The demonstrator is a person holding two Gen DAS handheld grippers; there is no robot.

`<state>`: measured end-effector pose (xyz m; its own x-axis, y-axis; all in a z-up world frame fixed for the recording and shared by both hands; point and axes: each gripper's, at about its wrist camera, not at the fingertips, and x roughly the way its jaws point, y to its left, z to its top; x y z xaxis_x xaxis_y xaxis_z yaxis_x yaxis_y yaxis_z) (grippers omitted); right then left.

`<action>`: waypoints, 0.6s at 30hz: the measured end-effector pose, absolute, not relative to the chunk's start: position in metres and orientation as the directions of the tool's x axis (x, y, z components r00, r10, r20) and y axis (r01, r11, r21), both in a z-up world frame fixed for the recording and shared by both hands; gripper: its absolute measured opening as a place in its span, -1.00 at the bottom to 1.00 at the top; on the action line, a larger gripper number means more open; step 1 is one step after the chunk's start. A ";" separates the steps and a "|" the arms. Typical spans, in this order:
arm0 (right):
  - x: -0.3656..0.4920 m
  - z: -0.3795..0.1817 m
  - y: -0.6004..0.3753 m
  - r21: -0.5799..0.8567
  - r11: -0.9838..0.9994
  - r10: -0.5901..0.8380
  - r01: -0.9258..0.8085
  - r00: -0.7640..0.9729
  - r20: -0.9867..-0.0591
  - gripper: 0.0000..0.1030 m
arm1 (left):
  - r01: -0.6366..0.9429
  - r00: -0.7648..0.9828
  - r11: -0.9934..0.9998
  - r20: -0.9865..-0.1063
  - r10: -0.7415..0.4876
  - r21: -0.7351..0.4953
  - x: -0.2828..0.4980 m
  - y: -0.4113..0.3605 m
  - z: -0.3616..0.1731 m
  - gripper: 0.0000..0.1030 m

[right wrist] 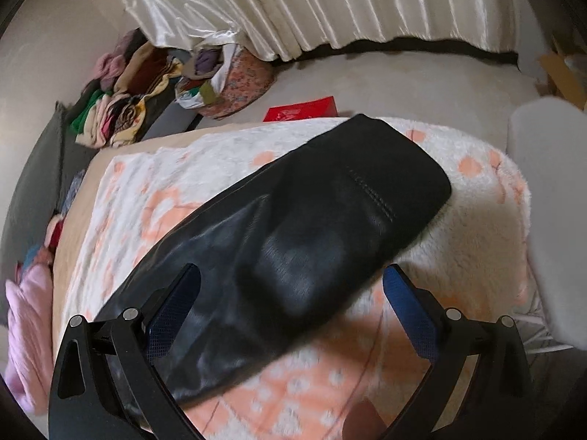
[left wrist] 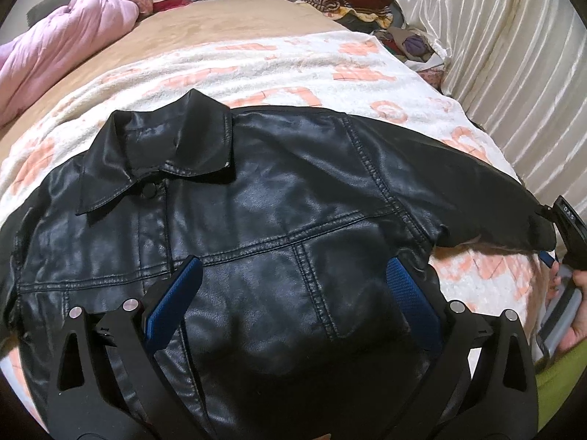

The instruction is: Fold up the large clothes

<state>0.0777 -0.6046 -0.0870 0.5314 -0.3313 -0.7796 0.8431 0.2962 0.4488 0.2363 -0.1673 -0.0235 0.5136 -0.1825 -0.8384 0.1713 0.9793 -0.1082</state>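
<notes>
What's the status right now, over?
Left gripper open above black jacket. Right gripper open over its sleeve. Jacket spread flat, unfolded. Nothing in the way.

Light: soft, even daylight on my feed, brightest on the satin curtain.
Glare: pale sheen across the black jacket.
Shadow: faint, under the sleeve.
Blur: left wrist view sharp; right wrist view smeared, blanket soft.
Distortion: strong fisheye bowing, dark vignette in every corner.
</notes>
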 end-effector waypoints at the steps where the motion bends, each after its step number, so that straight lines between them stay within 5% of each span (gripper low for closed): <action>1: 0.076 -0.091 -0.609 0.469 0.270 -0.334 0.841 0.539 -0.773 0.79 | 0.166 0.511 0.980 -0.841 -0.180 -0.108 0.237 -0.165 -0.024 0.82; 3: 0.074 -0.095 -0.616 0.477 0.230 -0.360 0.848 0.529 -0.768 0.36 | 0.154 0.510 0.982 -0.842 -0.176 -0.112 0.237 -0.161 -0.024 0.82; 5: 0.074 -0.093 -0.620 0.509 0.232 -0.368 0.829 0.559 -0.743 -0.30 | 0.142 0.518 0.984 -0.839 -0.167 -0.109 0.237 -0.155 -0.021 0.82; 7: 0.074 -0.087 -0.621 0.516 0.252 -0.389 0.819 0.574 -0.721 -0.65 | 0.134 0.524 0.986 -0.837 -0.157 -0.101 0.238 -0.151 -0.019 0.82; 18: 0.101 0.005 -0.588 0.545 0.545 -0.385 0.637 0.768 -0.512 -0.82 | 0.086 0.522 0.981 -0.831 -0.192 -0.173 0.237 -0.119 -0.004 0.82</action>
<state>0.1010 -0.5877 0.0052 0.7677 -0.3847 -0.5125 0.6370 0.5453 0.5449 0.2368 -0.1193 -0.0044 0.5223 -0.1919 -0.8309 0.0857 0.9812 -0.1728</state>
